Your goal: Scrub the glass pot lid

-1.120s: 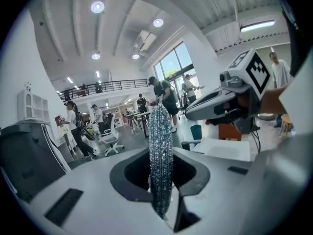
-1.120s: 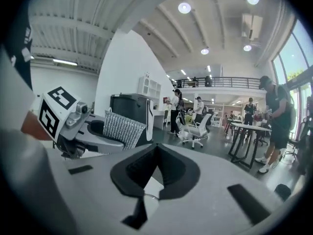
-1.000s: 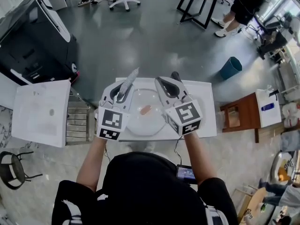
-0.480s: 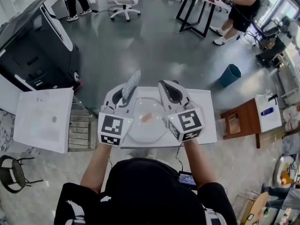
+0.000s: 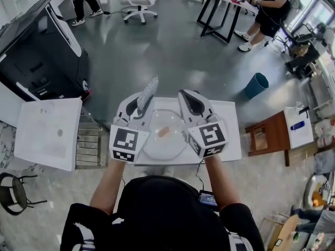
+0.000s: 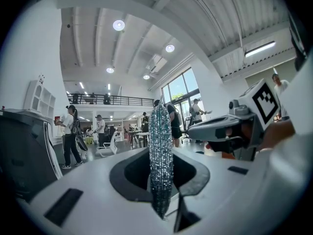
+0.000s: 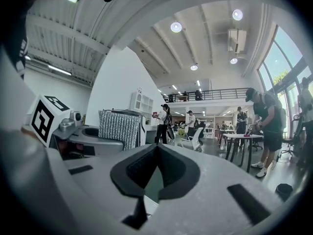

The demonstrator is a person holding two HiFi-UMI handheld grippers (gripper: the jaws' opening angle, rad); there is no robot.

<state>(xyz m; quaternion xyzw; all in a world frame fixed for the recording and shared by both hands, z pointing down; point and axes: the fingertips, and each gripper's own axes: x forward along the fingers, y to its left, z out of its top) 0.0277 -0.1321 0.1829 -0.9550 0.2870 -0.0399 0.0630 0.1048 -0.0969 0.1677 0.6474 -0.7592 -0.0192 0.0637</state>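
Left gripper (image 5: 135,107): held level over the white bench (image 5: 230,119), forearm reaching forward from the body; fingers clenched on a silvery glittering scouring pad (image 5: 147,94).
Right gripper (image 5: 191,99): level beside the left one, pointing the same way; fingers pressed together with nothing between them.
Lid: the round clear glass pot lid (image 5: 157,143) lies flat on the bench below and between the two grippers, tan knob (image 5: 164,132) upward.
Pad axis: long axis runs along the fingers, away from the person, tip leaning slightly right in the head view.
Left gripper view: pad (image 6: 160,151) seen edge-on, a thin upright strip.
Right gripper view: shows the pad's broad flat face (image 7: 119,127).
Head view: the only one showing the lid.
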